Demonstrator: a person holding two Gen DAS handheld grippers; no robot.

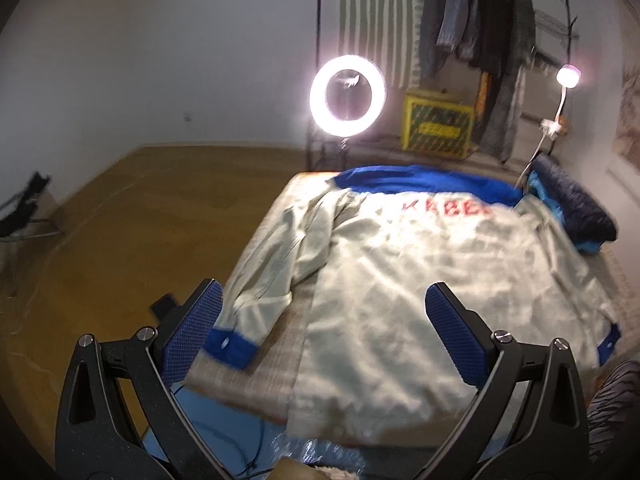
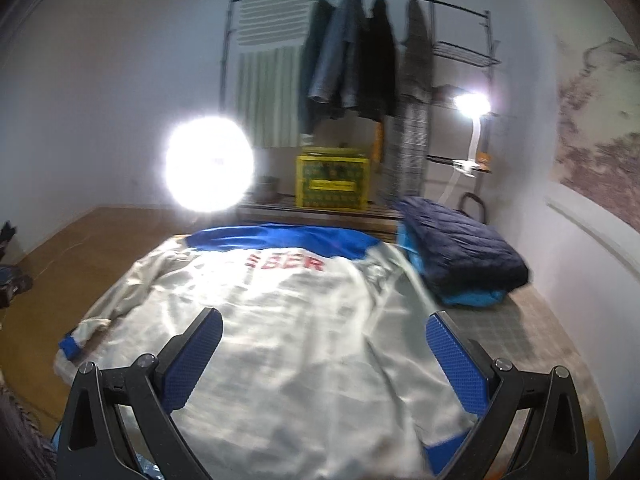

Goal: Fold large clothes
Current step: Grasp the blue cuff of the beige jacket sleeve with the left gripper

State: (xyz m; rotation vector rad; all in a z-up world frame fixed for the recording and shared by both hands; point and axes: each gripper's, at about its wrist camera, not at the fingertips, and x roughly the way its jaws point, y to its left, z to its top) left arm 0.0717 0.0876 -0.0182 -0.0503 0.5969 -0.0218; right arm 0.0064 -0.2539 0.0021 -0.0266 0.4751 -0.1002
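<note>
- On the low mat-covered platform (image 1: 256, 364) in the middle of the room, the large pale cream satin jacket with blue collar, blue cuffs and red lettering (image 1: 420, 280) lies spread flat, its lettered side up, collar at the far end and hem at the near end.
- The left gripper (image 1: 324, 336) hangs above the near left part of the jacket with its blue-padded fingers spread wide and nothing between them; the right gripper (image 2: 324, 356) hangs likewise over the near middle, wide apart and empty.
- My reading is that the spreading step is done and no fold is begun: both sleeves lie out at the sides.
- The left sleeve runs down the left margin, its blue cuff (image 1: 230, 344) near the platform's left edge; in the left view the other blue cuff (image 1: 608, 340) shows at the near right.
- The next move probably calls for pinching a sleeve or side seam and carrying it inward across the body; the cloth looks slippery, so a deep bite seems wise.
- Room is tighter on the right: a folded navy quilted garment on a light blue one (image 2: 464, 252) sits at the far right corner, beside, perhaps touching, the jacket's shoulder; blur hides the contact.
- The brown floor (image 1: 120, 220) on the left is open, and a ring light (image 1: 347, 95) stands past the far edge.
</note>
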